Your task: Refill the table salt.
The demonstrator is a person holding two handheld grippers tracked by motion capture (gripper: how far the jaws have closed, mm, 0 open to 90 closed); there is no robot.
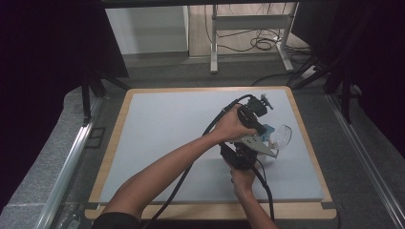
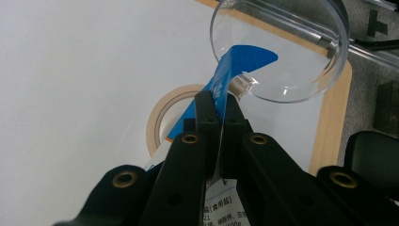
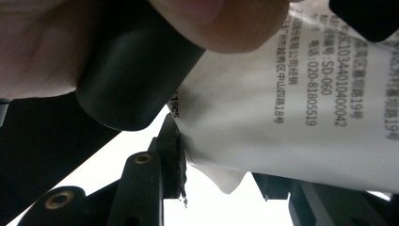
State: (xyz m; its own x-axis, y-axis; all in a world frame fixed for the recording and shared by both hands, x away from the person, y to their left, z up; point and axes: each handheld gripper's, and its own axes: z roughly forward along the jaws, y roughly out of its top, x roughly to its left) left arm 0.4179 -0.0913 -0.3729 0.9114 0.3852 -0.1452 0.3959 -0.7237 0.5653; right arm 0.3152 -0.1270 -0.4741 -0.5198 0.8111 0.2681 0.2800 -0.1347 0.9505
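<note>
1. Left gripper (image 2: 217, 110): lower centre of the left gripper view, jaws drawn tight together, pinching the blue-and-white packet. In the high view it sits right of centre (image 1: 260, 128), held by the left hand (image 1: 229, 128) whose forearm crosses from the lower left.
2. Packet (image 2: 226, 77): a blue pouch with white print. In the left gripper view its blue top slants up and right from the jaws, and its open tip lies against the mouth of the clear bowl. A white, printed part hangs below the jaws at the bottom edge of that view.
3. Clear bowl (image 2: 301, 70): transparent, tilted, its mouth turned toward the camera; upper right of the left gripper view. In the high view it lies on the mat at right of centre (image 1: 285, 135), just beside the grippers.
4. Tape roll (image 2: 157, 115): tan ring, flat on the mat, behind the left gripper's jaws, centre of the left gripper view.
5. Right gripper (image 3: 226, 174): jaws partly apart, closed on the white printed lower part of the packet (image 3: 301, 108); the left jaw's pad presses its crumpled edge. In the high view it sits below the left gripper (image 1: 241, 155), right hand (image 1: 243, 179) under it.
6. Mat (image 1: 167, 124): pale grey sheet on a wood-edged table (image 1: 114, 143).
</note>
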